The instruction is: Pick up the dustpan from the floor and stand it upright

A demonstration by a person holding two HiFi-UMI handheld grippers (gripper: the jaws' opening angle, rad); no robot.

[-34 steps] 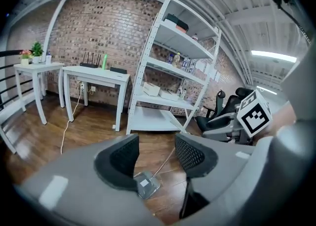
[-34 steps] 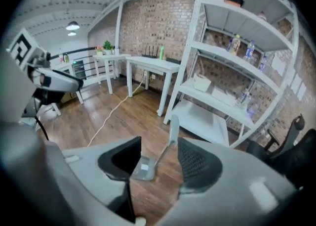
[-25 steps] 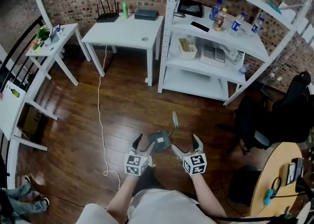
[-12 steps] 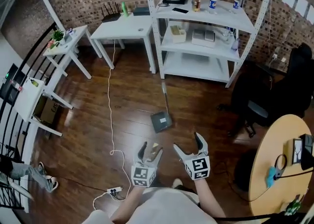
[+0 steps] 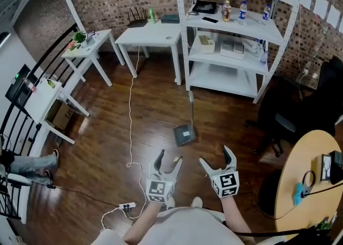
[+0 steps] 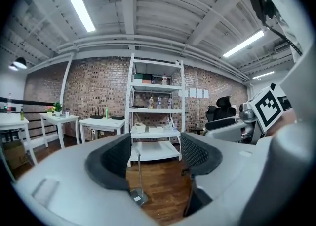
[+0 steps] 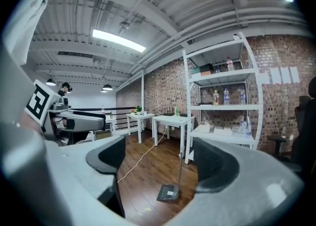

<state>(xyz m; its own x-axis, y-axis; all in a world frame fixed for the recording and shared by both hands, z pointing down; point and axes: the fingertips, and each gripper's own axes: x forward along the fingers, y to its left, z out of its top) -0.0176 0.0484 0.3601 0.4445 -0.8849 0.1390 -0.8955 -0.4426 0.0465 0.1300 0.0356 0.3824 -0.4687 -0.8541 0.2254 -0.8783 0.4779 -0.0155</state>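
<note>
A grey dustpan (image 5: 184,134) stands on the wooden floor with its long handle (image 5: 190,104) pointing up, in front of the white shelf unit. Both grippers hang well short of it, near my body. My left gripper (image 5: 170,158) is open and empty. My right gripper (image 5: 215,155) is also empty; its jaws are wide but closing a little, with nothing between them. In the left gripper view the dustpan (image 6: 138,198) shows far off between the pads (image 6: 116,158). The right gripper view frames the dustpan (image 7: 168,192) the same way, upright and untouched.
A white shelf unit (image 5: 230,40) with bottles stands behind the dustpan. White tables (image 5: 153,37) line the brick wall. A white cable (image 5: 131,126) runs across the floor to a power strip (image 5: 126,206). A black office chair (image 5: 284,120) and a round wooden table (image 5: 300,179) are at right.
A second ago both grippers were at the dustpan. They have since drawn back toward me and risen, leaving the dustpan standing alone farther away on the floor.
</note>
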